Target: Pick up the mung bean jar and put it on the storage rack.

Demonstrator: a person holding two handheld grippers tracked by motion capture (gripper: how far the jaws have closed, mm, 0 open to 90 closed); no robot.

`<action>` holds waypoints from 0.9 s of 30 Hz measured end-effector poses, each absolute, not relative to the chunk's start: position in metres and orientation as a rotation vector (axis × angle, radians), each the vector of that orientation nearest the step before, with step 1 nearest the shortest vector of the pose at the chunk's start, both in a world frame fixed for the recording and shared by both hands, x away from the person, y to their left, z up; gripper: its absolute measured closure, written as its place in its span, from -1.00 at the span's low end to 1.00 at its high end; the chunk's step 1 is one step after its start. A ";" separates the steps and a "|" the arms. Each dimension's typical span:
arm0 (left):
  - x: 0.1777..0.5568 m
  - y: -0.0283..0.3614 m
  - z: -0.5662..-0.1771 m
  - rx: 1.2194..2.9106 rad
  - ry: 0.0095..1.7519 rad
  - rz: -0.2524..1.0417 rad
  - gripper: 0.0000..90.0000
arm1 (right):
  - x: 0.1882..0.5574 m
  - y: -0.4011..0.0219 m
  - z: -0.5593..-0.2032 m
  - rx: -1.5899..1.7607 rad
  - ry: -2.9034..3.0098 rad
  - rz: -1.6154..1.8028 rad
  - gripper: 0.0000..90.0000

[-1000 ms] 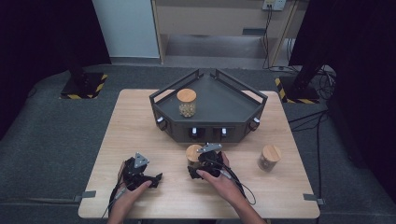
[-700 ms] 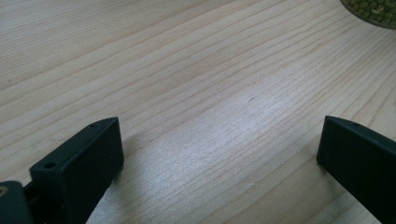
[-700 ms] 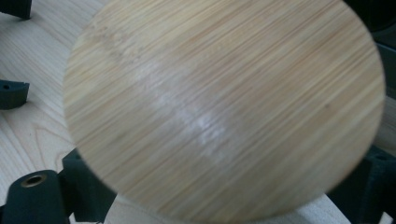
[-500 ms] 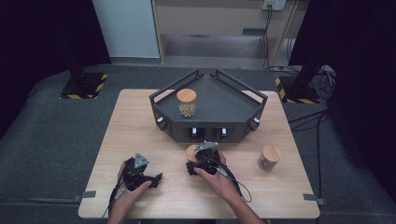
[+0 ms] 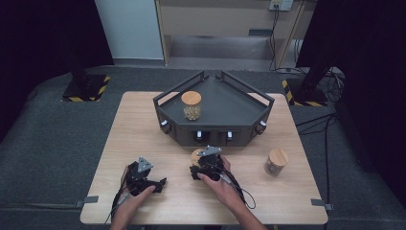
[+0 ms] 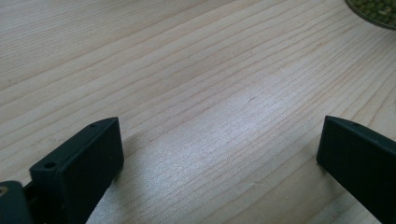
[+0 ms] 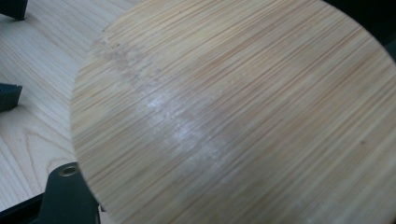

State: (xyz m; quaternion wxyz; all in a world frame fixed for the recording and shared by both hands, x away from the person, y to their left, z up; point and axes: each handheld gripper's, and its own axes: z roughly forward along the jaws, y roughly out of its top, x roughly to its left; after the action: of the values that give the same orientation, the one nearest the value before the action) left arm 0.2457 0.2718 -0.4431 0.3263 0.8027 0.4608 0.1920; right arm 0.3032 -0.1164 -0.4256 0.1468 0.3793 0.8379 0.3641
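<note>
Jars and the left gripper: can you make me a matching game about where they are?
1. far jar
2. middle jar
3. right-hand jar
4. left gripper

a. open over bare table
b. standing alone on the table
c. on the black tray
d. clamped in the right gripper, whose jaws have just been closing

Pairs: 1-c, 2-d, 3-b, 4-a

- A lab-like recording space: a lone wooden desk [image 5: 143, 124] stands on grey carpet [image 5: 57, 143].
- Black curtains [image 5: 43, 38] hang at both sides.
- Hazard-striped stand bases [image 5: 86, 88] and loose cables [image 5: 325, 124] lie beyond the desk.
</note>
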 end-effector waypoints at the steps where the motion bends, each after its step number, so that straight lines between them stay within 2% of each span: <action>1: 0.246 0.272 -0.443 2.103 1.207 0.503 -1.00 | 0.301 -0.118 -0.426 1.091 2.408 1.048 -0.45; 8: 0.246 0.272 -0.443 2.103 1.207 0.503 -1.00 | 0.291 -0.133 -0.425 1.087 2.395 1.052 -0.44; 27: 0.245 0.271 -0.443 2.103 1.209 0.506 -1.00 | 0.285 -0.146 -0.387 1.022 2.397 1.057 -0.44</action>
State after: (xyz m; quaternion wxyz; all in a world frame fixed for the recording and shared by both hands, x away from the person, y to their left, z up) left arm 0.2452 0.2714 -0.4432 0.3259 0.8023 0.4614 0.1929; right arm 0.2845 -0.1465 -0.3871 0.1639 0.3585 0.8409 0.3707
